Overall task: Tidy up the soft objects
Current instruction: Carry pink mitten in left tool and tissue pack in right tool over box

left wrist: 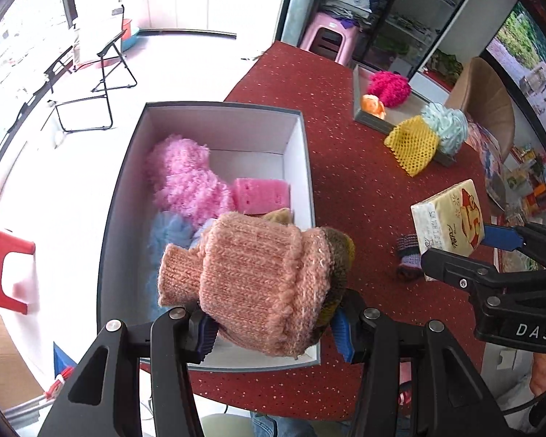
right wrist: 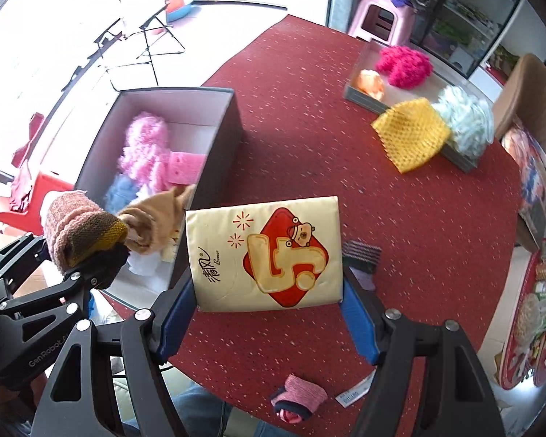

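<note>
Left gripper (left wrist: 273,327) clamped on knit glove (left wrist: 258,284), held over near end of box (left wrist: 305,153). Right gripper (right wrist: 269,302) clamped across tissue pack (right wrist: 265,255), above red table (right wrist: 400,236). Glove: peach ribbed knit, brown-mustard cuff; light, floppy (will sag), grab bunched middle. Pack: cream, red bear print; squashy, slick film, grip short sides.

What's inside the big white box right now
Inside the box: a fluffy pink item, a pink sponge, a fluffy blue item and a tan piece. The knit glove in the left gripper covers the near end.
</note>
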A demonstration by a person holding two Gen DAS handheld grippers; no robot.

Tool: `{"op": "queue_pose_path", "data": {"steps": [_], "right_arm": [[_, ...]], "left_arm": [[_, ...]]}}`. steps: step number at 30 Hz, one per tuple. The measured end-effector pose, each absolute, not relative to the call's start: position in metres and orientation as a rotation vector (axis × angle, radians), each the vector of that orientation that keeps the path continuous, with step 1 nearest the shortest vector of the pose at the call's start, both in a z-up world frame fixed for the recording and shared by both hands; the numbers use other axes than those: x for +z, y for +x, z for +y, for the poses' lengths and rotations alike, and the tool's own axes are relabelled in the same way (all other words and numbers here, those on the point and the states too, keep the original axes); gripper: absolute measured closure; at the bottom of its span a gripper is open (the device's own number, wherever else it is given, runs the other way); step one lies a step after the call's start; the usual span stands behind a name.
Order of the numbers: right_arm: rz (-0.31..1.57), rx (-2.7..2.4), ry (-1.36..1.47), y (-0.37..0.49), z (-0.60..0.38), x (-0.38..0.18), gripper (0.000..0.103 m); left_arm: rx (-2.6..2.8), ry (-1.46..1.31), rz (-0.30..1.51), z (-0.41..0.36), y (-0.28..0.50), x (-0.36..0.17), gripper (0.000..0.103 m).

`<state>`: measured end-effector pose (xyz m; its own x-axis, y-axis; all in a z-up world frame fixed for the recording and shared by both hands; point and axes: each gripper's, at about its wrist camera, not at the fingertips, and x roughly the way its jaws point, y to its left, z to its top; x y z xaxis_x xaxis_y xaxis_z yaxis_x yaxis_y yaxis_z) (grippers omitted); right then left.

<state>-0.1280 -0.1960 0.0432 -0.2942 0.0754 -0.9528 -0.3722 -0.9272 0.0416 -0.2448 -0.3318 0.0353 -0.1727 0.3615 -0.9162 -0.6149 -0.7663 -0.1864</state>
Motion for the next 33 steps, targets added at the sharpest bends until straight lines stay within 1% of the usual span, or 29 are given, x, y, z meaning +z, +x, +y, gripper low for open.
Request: {"op": "queue_pose_path", "data": {"steps": [8, 19, 33], "right_arm": [[0.303, 2.386, -1.691, -0.164, -0.221, 0.050, 0.027], [0.303, 2.439, -1.727, -0.200, -0.239, 0.049, 0.026], [0.303, 2.458, -1.753, -0.233, -0.246, 0.042, 0.026]], "left_arm": [[2.107, -1.511, 0.251, -0.356, -0.274, 0.032, 0.051], [2.185, -1.590, 0.236, -0.382, -0.292, 0.020, 0.051], [2.187, -1.629, 0.243, -0.377, -0.304, 0.014, 0.051]]}}
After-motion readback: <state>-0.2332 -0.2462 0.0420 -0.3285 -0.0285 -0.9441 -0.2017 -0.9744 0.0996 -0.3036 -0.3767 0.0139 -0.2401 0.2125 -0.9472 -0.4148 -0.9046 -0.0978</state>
